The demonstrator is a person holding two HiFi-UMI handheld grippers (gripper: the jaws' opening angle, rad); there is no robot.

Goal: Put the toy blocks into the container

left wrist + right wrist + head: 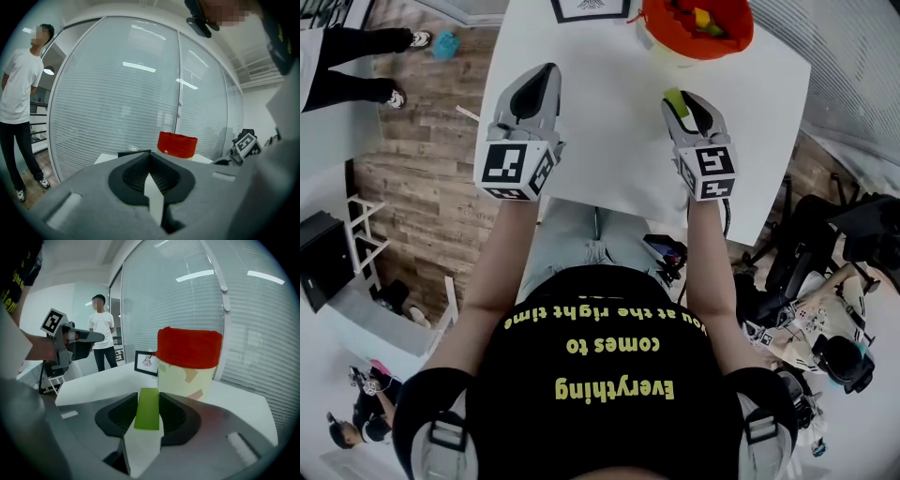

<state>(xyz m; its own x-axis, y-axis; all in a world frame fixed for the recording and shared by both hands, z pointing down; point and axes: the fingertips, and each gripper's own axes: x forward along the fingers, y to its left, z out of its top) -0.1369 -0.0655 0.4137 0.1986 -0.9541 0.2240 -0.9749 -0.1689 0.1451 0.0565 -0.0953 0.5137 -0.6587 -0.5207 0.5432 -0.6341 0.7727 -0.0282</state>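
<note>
The container (694, 28), a cream tub with a red rim, stands at the far edge of the white table (600, 150) with coloured blocks inside it. My right gripper (686, 101) is shut on a flat green block (674, 99), held above the table a little short of the container. In the right gripper view the green block (147, 409) stands upright between the pads, with the container (187, 369) just beyond. My left gripper (542, 75) hovers over the table's left part. Its jaws meet at the tips with nothing between them (150, 154). The container (177, 144) shows ahead to its right.
A black-framed picture (591, 9) lies at the table's far edge, left of the container. A person (103, 333) stands beyond the table's left side. Chairs and gear (825, 281) crowd the floor at the right. The near table edge is close to my body.
</note>
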